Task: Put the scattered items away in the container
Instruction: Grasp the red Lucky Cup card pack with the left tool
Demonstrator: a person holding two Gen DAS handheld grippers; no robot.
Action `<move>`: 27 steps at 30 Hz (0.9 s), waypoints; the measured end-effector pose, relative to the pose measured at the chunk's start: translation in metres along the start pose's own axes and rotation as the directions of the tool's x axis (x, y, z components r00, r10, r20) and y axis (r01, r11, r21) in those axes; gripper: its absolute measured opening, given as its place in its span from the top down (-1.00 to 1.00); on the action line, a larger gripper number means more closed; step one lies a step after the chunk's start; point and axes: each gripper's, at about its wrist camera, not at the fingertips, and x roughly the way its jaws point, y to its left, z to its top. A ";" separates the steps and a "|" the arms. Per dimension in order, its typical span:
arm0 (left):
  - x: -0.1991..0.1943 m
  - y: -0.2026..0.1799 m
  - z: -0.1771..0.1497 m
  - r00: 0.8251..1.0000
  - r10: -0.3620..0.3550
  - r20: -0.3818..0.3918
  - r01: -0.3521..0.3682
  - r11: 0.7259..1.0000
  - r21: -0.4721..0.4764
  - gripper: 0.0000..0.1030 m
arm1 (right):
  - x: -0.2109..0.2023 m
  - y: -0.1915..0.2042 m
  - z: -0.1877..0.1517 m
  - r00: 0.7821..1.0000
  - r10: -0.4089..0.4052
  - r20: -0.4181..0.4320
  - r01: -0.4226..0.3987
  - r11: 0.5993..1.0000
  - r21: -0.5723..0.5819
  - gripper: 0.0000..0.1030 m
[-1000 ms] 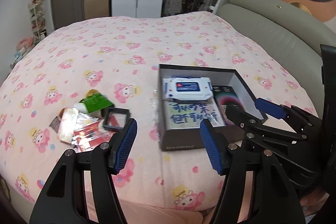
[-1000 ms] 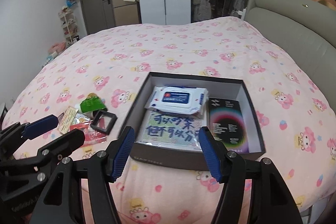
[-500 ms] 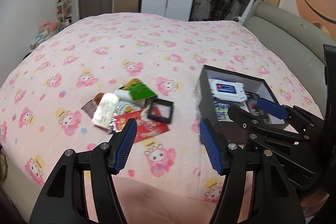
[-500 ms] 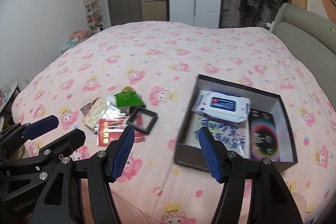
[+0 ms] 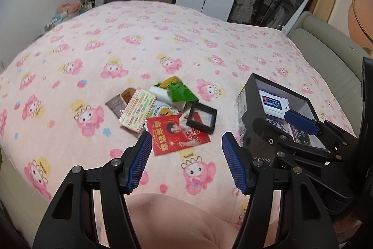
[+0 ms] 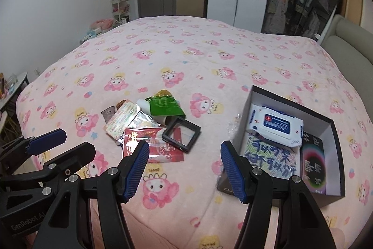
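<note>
Left wrist view: the left gripper [image 5: 186, 153] hangs low in the frame, jaws spread wide and holding nothing, above the pink cartoon-print bed [image 5: 163, 43]. Between its blue pads [image 5: 139, 162] lies a red packet [image 5: 178, 134] with a printed face and lettering too small to read. At centre frame sits the scattered pile — one green packet [image 5: 180, 92], one black square frame [image 5: 202, 117], one pastel-striped pack [image 5: 138, 110] and a silvery pouch half buried.

The black box [image 6: 335, 130] sits at the right of the right wrist view, holding one white-and-blue wipes pack [image 6: 275, 124], one sheet with large handwritten characters [image 6: 270, 159] and one black card with a colourful ring [image 6: 313, 162]. The right gripper [image 6: 185, 165] is likewise spread open and empty; "GenRobot.AI" shows on the gripper at lower left.
</note>
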 end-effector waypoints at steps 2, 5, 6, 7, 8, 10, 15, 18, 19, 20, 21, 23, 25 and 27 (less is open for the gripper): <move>0.006 0.008 0.000 1.000 -0.001 -0.016 0.000 1.000 -0.023 -0.24 | 0.006 0.004 0.000 1.000 0.002 -0.011 -0.002 1.000 -0.011 -0.18; 0.018 0.021 0.000 0.999 0.001 -0.045 -0.004 0.998 -0.064 -0.24 | 0.020 0.008 0.001 0.999 0.011 -0.040 -0.012 1.000 -0.018 -0.18; 0.022 0.025 0.001 0.998 0.000 -0.056 -0.004 0.997 -0.078 -0.24 | 0.026 0.009 0.001 0.999 0.012 -0.049 -0.013 1.000 -0.021 -0.18; 0.027 0.029 0.003 0.998 -0.003 -0.068 -0.003 0.996 -0.092 -0.24 | 0.031 0.010 0.001 0.998 0.013 -0.059 -0.014 1.000 -0.024 -0.18; 0.031 0.033 0.005 0.997 -0.006 -0.079 -0.002 0.994 -0.107 -0.24 | 0.037 0.011 0.001 0.998 0.014 -0.069 -0.016 1.000 -0.026 -0.18; 0.044 0.042 0.011 0.994 -0.016 -0.108 -0.001 0.988 -0.152 -0.24 | 0.049 0.012 0.000 0.996 0.015 -0.090 -0.018 0.999 -0.034 -0.18; 0.093 0.054 0.021 0.978 -0.048 -0.205 -0.014 0.956 -0.292 -0.19 | 0.085 0.011 -0.006 0.986 0.015 -0.168 -0.020 0.999 -0.029 -0.18; 0.123 0.061 0.028 0.963 -0.075 -0.260 -0.029 0.927 -0.373 -0.15 | 0.107 0.010 -0.012 0.975 0.026 -0.220 -0.029 1.000 -0.012 -0.18; 0.133 0.064 0.030 0.957 -0.084 -0.277 -0.035 0.916 -0.399 -0.15 | 0.114 0.011 -0.014 0.971 0.029 -0.235 -0.033 0.999 -0.014 -0.18; 0.143 0.066 0.032 0.951 -0.095 -0.295 -0.042 0.904 -0.425 -0.15 | 0.120 0.012 -0.015 0.968 0.030 -0.248 -0.035 0.999 -0.019 -0.18; 0.150 0.067 0.033 0.947 -0.087 -0.309 -0.057 0.901 -0.430 -0.15 | 0.127 0.013 -0.017 0.965 0.030 -0.261 -0.038 0.999 -0.025 -0.18; 0.161 0.071 0.033 0.939 -0.065 -0.338 -0.093 0.898 -0.429 -0.15 | 0.139 0.015 -0.019 0.959 0.031 -0.282 -0.042 0.999 -0.034 -0.18; 0.173 0.077 0.032 0.925 -0.044 -0.378 -0.132 0.894 -0.428 -0.15 | 0.149 0.016 -0.019 0.955 0.032 -0.295 -0.045 0.998 -0.037 -0.18; 0.188 0.083 0.030 0.904 -0.040 -0.425 -0.163 0.887 -0.431 -0.15 | 0.158 0.016 -0.019 0.949 0.037 -0.312 -0.050 0.998 -0.032 -0.18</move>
